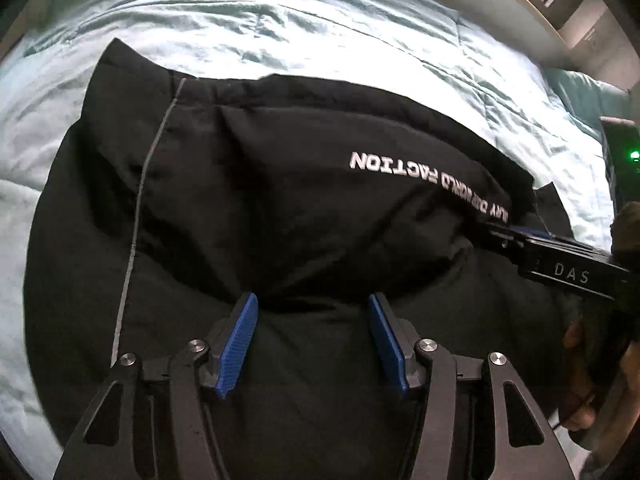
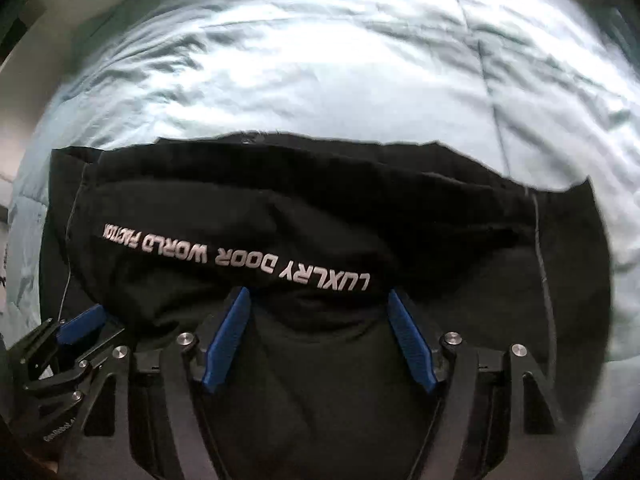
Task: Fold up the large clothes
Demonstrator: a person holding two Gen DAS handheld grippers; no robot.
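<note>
Thing to fold: a big black puffy jacket (image 1: 280, 208) is lying on a bed with a pale blue quilt (image 1: 280, 28).
Where it is: the jacket is lying right under and in front of both sets of jaws, and it is filling most of both views.
White words: a line of white letters (image 2: 236, 258) is running across a thick rolled part of the jacket, just past the tips of the right jaws.
Left gripper (image 1: 314, 304): its blue jaws are standing apart, with the tips at the near edge of the rolled part. Nothing is being pinched.
Right gripper (image 2: 318, 300): its blue jaws are standing wide apart too, with the tips right at the fold. They are not squeezing the cloth.
Person: a hand (image 1: 580, 392) is holding the right gripper at the edge of the left view.
Done so far: it looks like one thick part is already lying folded over the body of the jacket.
Still to do: the jacket is looking bulky and wide, so I think more folds and some flattening are left.
</note>
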